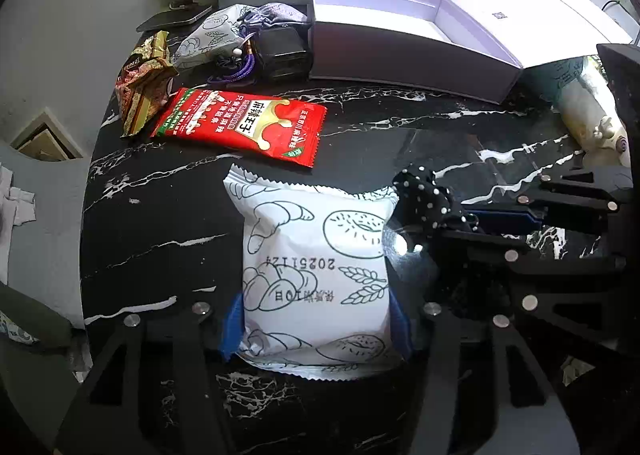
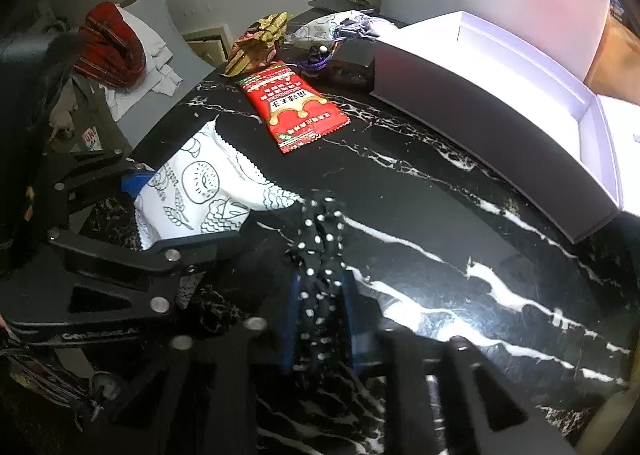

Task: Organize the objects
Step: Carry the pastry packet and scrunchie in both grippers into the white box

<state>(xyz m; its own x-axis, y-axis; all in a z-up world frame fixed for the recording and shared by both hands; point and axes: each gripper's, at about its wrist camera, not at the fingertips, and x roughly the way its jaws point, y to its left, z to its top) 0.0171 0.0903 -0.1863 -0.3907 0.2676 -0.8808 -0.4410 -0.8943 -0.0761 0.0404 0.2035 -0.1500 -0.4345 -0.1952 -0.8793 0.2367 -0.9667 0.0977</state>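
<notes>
So both grippers are busy right now on the black marble table (image 1: 160,215). The left gripper (image 1: 316,325) has its 2 blue pads pressed against either side of a white snack packet (image 1: 316,255), the puffy one with croissant and donut doodles printed on it. The packet lies flat on the tabletop with its serrated top edge pointing away, toward a red snack packet (image 1: 240,125) that sits just beyond it, close but not touching as far as I can see.

The right gripper (image 2: 320,319) is clenched tight on a black polka-dot fabric thing (image 2: 320,247), maybe a scrunchie or bow, hard to say. The cloth runs between the blue pads and bunches up past the tips, just beside the right-hand edge of the white packet.

Further back there's an open white box (image 1: 380,55) with its lid (image 1: 532,27) flipped out to the right; inside looks bare from here. Left of the box: a small black case (image 1: 284,51), a drawstring pouch (image 1: 208,39) with the same doodle print, a purple-grey pouch (image 1: 276,13), and a crumpled gold-and-red wrapper (image 1: 144,83) near the table edge. A white plush toy (image 1: 588,119) lies off to the right, partly hidden behind the right gripper.
</notes>
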